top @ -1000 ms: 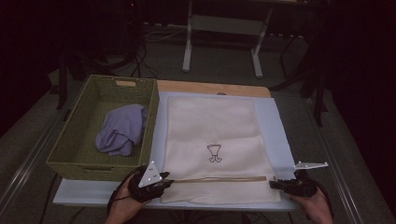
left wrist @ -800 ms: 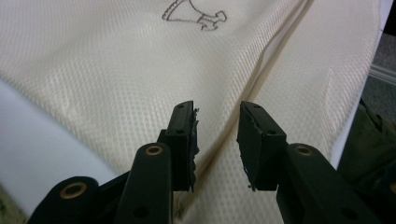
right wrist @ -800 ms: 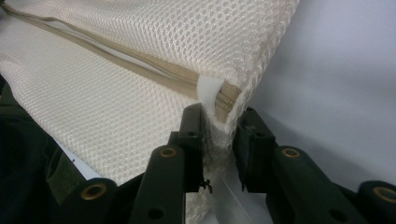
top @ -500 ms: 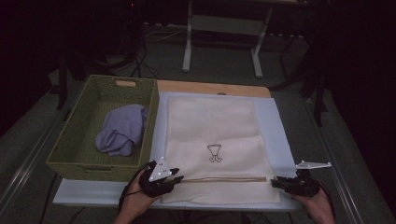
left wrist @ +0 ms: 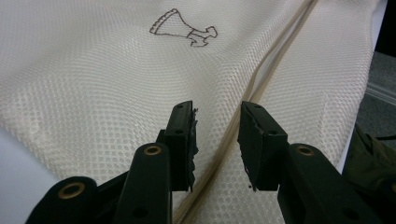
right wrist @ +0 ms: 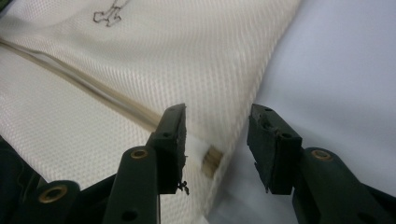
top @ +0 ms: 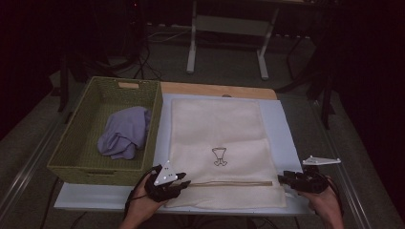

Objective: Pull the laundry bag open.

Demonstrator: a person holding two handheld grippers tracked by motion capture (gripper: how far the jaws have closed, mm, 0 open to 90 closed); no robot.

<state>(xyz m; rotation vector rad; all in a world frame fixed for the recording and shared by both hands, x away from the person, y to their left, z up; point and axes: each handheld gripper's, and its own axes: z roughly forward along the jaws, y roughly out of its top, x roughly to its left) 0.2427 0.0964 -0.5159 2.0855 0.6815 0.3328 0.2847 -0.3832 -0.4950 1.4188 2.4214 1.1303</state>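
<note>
**Two claws at the zipper**

Our mesh laundry bag (top: 217, 143) lies flat on the tabletop (top: 282, 119). Its zipper (top: 229, 183) runs left to right between our left claw (left wrist: 215, 135) and right claw (right wrist: 215, 140). Both are wide open, holding nothing.

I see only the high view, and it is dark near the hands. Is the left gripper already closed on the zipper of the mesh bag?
Observer: No. In the left gripper view the left gripper is open, with the zipper running up between its jaws.
Operator: And the right gripper, does it hold the other end?
Observer: Not yet. The right gripper is open too; the zipper's tan end lies between its jaws at the bag's edge.
Operator: Is the bag one plain cloth?
Observer: Up close it is fine mesh, with a small dark outline drawing stitched on it.
</note>
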